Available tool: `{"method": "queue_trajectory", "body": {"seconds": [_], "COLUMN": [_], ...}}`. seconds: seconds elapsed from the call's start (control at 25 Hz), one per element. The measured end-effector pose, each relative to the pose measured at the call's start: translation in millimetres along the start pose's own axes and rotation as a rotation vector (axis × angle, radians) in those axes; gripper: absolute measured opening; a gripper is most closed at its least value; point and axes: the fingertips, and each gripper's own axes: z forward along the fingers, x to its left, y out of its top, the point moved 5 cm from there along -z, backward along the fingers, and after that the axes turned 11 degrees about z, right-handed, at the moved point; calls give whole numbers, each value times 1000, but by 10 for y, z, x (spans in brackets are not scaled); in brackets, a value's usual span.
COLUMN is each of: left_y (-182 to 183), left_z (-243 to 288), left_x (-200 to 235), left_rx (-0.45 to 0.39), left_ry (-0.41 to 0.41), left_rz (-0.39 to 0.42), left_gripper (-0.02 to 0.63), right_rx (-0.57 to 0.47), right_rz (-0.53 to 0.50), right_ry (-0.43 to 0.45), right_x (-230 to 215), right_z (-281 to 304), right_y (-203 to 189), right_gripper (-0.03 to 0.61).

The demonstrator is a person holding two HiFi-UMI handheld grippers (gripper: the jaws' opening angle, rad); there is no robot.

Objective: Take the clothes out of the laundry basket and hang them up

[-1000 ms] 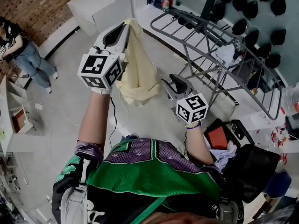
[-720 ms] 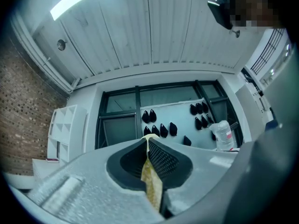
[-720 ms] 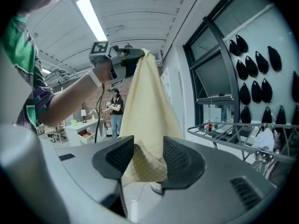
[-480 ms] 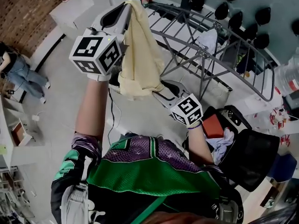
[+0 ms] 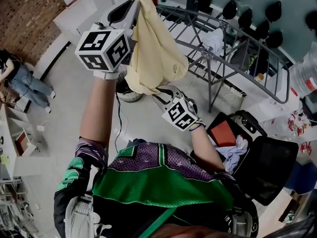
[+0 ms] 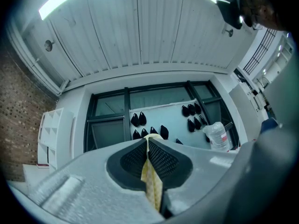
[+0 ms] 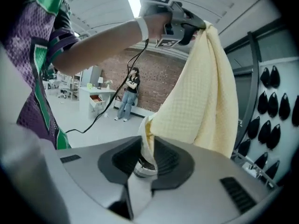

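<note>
Our left tongs [image 5: 133, 3] pinch the yellow cloth [image 5: 156, 53] at top; directly below, our right tongs [image 5: 159, 93], just closing, grip its bottom edge.

A person in jeans [image 5: 22, 81] stands at the foot of the brick wall [image 5: 29, 14]. A white cabinet [image 5: 79, 14] sits just beside that wall; black oval shapes [image 5: 246, 19] hang well apart from it.
</note>
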Motion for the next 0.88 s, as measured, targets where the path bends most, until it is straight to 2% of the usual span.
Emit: {"method": "queue_trajectory", "body": {"seconds": [0.04, 0.08, 0.2, 0.32, 0.6, 0.88], "left_y": [6, 10, 5, -57, -363, -927], "left_z": [2, 3, -3, -47, -218, -341], "left_x": [-30, -58, -116, -117, 24, 229], "left_rx": [2, 4, 15, 36, 113, 185], "left_ry": [6, 12, 34, 62, 115, 147], "left_rz": [-1, -3, -4, -11, -39, -98], "left_gripper": [23, 23, 23, 23, 23, 23], "right_rx": [-2, -10, -60, -126, -290, -429], "right_rz": [-14, -16, 23, 107, 209, 264], "right_ry": [1, 10, 39, 17, -158, -344], "right_x": [25, 49, 51, -85, -676, -1224], "right_z": [-22, -61, -250, -497, -1117, -1605], "right_y": [-18, -37, -83, -135, -51, 149], "right_gripper": [43, 18, 9, 6, 6, 5]}}
